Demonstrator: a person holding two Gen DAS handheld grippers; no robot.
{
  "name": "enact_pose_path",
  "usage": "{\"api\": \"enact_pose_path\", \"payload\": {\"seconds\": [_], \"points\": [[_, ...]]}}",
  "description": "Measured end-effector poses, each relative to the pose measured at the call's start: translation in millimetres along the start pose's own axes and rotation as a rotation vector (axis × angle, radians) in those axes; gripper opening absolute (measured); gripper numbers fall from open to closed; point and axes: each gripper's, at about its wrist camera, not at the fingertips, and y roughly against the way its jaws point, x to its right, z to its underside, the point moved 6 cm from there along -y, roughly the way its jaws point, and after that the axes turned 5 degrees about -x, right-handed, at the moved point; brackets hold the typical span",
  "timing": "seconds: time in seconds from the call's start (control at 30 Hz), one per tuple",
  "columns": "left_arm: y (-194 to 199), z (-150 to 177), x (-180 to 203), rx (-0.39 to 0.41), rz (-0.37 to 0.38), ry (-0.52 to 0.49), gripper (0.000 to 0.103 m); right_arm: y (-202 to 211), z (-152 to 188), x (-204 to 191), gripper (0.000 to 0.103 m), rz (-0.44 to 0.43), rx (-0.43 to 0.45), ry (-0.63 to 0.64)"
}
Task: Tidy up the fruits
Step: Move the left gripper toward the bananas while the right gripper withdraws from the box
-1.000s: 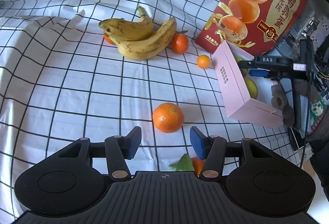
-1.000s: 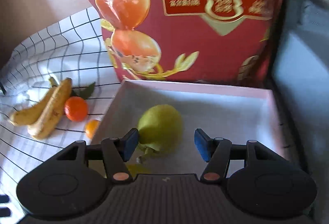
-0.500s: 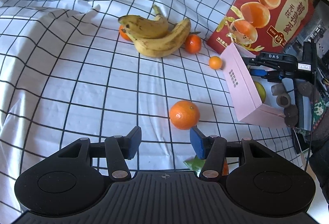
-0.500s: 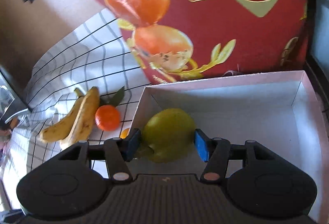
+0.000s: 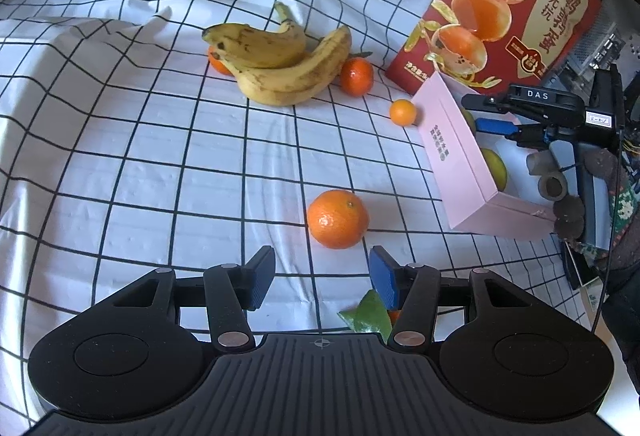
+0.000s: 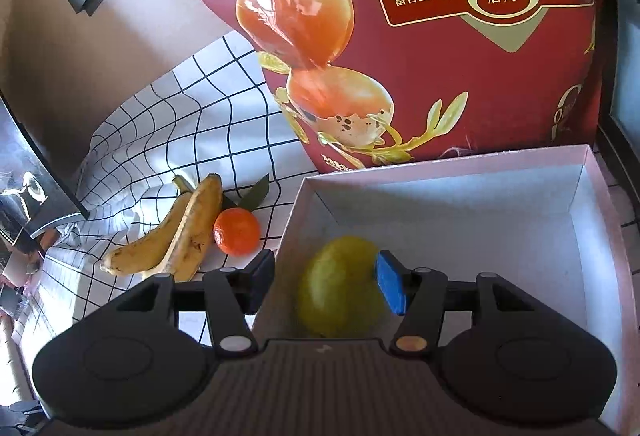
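The right gripper (image 6: 326, 286) is seen spread around the green fruit (image 6: 340, 290) inside the pink box (image 6: 600, 236), ungripped; withdrawal should be straight, clear of the box's near-left corner.

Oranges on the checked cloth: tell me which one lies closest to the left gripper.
The big orange, alone on the cloth just ahead of the left gripper. The other oranges sit far off beside the bananas.

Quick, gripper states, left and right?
Left gripper: open, empty.
Right gripper: open; pear sits between the jaws, with a gap beside one pad.
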Motion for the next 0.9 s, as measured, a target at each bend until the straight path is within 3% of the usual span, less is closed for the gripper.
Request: {"api": "enact_pose_path", "payload": {"seconds": [0.13,0.27,0.43,0.6,0.73,0.9], "points": [[0,0,1,-0.002,0.002,-0.008,0.057,1,3,2,0.057,-0.005,-0.002,-0.014],[0,1,3,-0.006,-0.003,-0.021,0.057,15,4,1,0.057,0.044,0.043,0.005],[-3,-6,12,0.002,-0.031,-0.075,0.057,51,24,-27,0.059,0.151,0.117,0.170],[-10,-16,23,0.001,-0.068,-0.126,0.057,78,65,-62,0.063,0.297,0.174,0.378],[-12,-15,31,-0.009,-0.053,-0.153,0.057,99,95,-81,0.068,0.262,0.190,0.420],[1,-48,40,0.093,-0.087,-0.231,0.057,107,117,-85,0.068,0.254,0.179,0.401]]}}
